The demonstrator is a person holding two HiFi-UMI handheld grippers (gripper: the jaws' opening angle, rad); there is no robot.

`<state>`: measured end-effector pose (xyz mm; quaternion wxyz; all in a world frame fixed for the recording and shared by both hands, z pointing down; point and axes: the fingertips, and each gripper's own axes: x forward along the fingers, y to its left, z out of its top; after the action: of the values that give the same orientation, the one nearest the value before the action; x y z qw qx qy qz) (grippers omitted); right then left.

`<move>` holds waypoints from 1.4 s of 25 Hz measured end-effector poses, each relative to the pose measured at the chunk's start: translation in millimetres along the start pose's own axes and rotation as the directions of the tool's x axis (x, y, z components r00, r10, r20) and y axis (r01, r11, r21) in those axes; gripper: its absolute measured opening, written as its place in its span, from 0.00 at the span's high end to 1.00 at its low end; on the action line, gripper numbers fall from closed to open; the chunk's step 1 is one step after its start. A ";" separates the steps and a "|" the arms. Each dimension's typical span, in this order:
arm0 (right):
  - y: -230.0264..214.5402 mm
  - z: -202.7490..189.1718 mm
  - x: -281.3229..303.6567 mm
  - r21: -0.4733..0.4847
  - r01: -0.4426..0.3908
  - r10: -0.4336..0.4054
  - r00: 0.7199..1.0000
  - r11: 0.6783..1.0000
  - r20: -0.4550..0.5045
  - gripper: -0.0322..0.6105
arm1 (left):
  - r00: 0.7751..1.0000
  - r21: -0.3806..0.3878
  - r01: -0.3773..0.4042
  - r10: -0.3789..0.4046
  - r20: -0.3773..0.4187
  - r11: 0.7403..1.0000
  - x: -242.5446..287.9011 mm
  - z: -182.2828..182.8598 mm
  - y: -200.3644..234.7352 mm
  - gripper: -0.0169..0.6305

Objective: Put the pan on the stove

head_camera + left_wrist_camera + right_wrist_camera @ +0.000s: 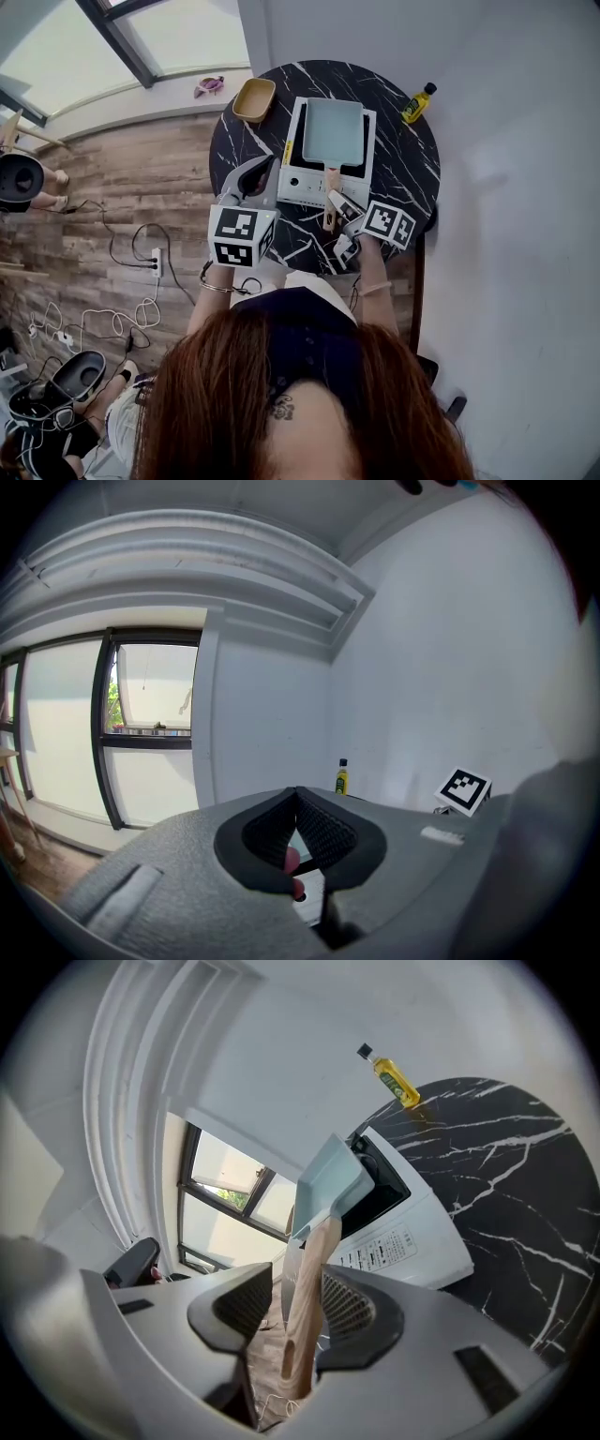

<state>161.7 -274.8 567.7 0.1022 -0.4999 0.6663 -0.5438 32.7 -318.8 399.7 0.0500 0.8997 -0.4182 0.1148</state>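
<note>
A pale blue rectangular pan sits on the white portable stove on the black marble table. Its wooden handle points toward me. My right gripper is at the handle's end. In the right gripper view the handle runs between the jaws, against the right pad, with a gap at the left pad. The pan lies ahead on the stove. My left gripper hovers at the stove's left front corner. It is shut and holds nothing.
A yellow oil bottle stands at the table's far right. A tan bowl sits at the far left rim. A white wall runs along the right. Cables and a power strip lie on the wooden floor to the left.
</note>
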 end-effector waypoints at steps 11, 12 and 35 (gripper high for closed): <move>34.4 -1.5 -31.0 -0.112 0.024 -0.012 0.994 0.993 0.108 0.80 | 0.999 -0.005 0.023 -0.022 0.032 1.000 -29.5 4.2 -4.3 0.95; 36.8 -2.7 -33.7 -0.123 0.030 -0.016 0.993 0.992 0.117 0.82 | 0.999 -0.004 0.024 -0.024 0.035 1.000 -32.7 4.7 -4.6 0.95; 94.4 -50.1 -76.0 -0.352 0.166 -0.092 0.972 0.921 0.216 0.93 | 0.992 0.021 0.086 -0.087 0.089 0.996 -104.8 7.2 -6.4 0.95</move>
<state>111.7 -193.1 478.1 0.0353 -0.6040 0.7085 -0.3634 -26.6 -238.3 366.8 0.0285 0.9216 -0.3796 0.0753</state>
